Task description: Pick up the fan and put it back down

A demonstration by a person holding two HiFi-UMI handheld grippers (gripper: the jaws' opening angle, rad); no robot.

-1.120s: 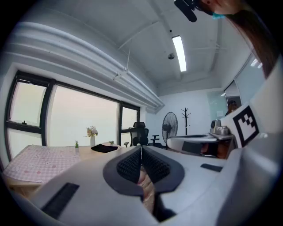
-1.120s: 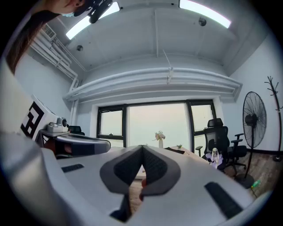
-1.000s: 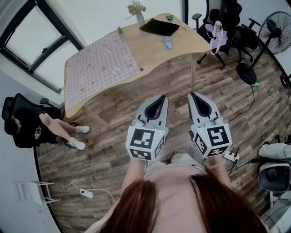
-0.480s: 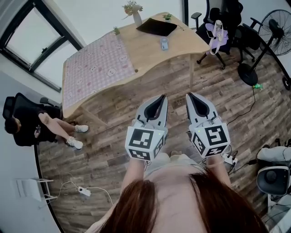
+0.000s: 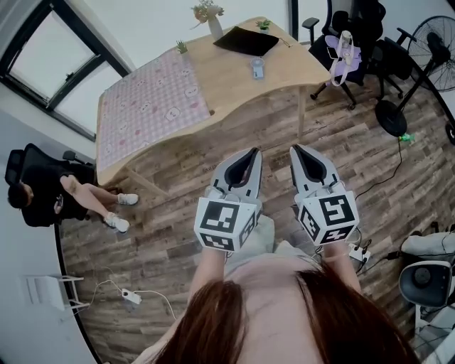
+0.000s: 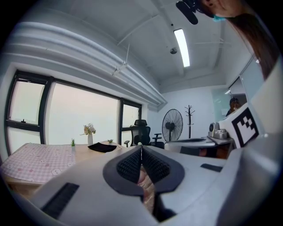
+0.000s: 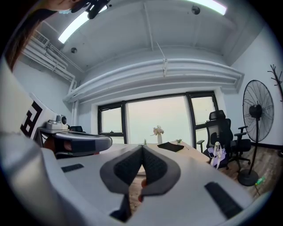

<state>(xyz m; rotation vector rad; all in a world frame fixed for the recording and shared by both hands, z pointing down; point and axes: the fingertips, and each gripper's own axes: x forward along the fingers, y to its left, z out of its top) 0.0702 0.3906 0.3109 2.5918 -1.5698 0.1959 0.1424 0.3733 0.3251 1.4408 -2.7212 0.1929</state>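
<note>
A tall black standing fan [image 5: 435, 44] stands on the wooden floor at the far right; it also shows in the left gripper view [image 6: 172, 125] and the right gripper view [image 7: 258, 106]. A small pale blue object [image 5: 257, 67] lies on the wooden table [image 5: 234, 92]; I cannot tell what it is. My left gripper [image 5: 254, 151] and right gripper [image 5: 293, 148] are held side by side over the floor, well short of the table. Both have their jaws closed tip to tip with nothing between them [image 6: 141, 146] [image 7: 142, 146].
A pink checked cloth [image 5: 149, 106], a black mat [image 5: 247, 41] and a flower vase [image 5: 206, 14] are on the table. Office chairs [image 5: 343, 53] stand at its right end. A person sits at the left [image 5: 43, 188]. A power strip [image 5: 131, 296] and cables lie on the floor.
The whole view has shifted slightly as I step forward; the table sits a little further left in the picture. Both grippers stay shut and side by side.
</note>
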